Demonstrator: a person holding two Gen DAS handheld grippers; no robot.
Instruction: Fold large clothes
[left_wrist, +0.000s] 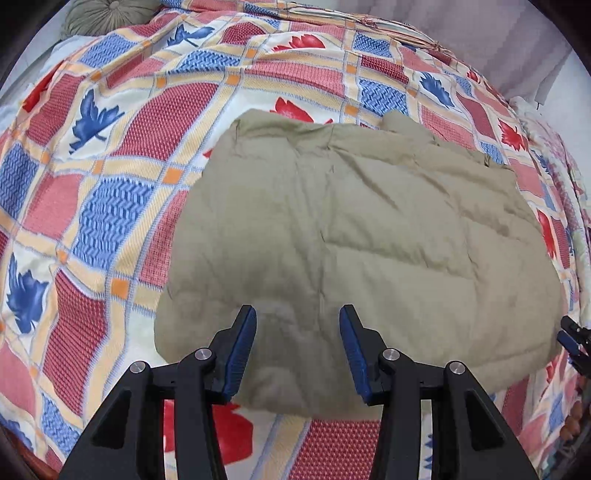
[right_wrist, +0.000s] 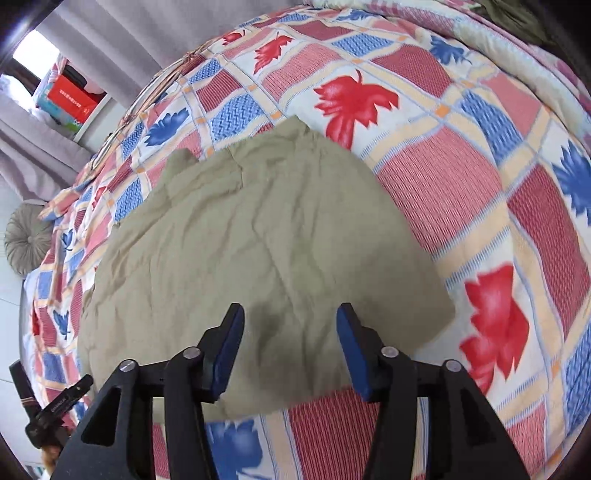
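A khaki padded garment (left_wrist: 351, 236) lies folded into a thick rectangle on a bed. My left gripper (left_wrist: 297, 315) hovers open over its near left part, nothing between the blue pads. In the right wrist view the same garment (right_wrist: 258, 251) fills the middle, and my right gripper (right_wrist: 290, 314) stands open above its near right edge, holding nothing. The right gripper's tip (left_wrist: 574, 338) shows at the right edge of the left wrist view. The left gripper (right_wrist: 59, 406) shows low at the left of the right wrist view.
The bed is covered by a patchwork quilt (left_wrist: 122, 184) with red and blue leaves. A round grey cushion (left_wrist: 107, 14) sits at the far corner. Grey curtains (right_wrist: 122, 40) and a shelf with a red box (right_wrist: 72, 98) stand beyond the bed.
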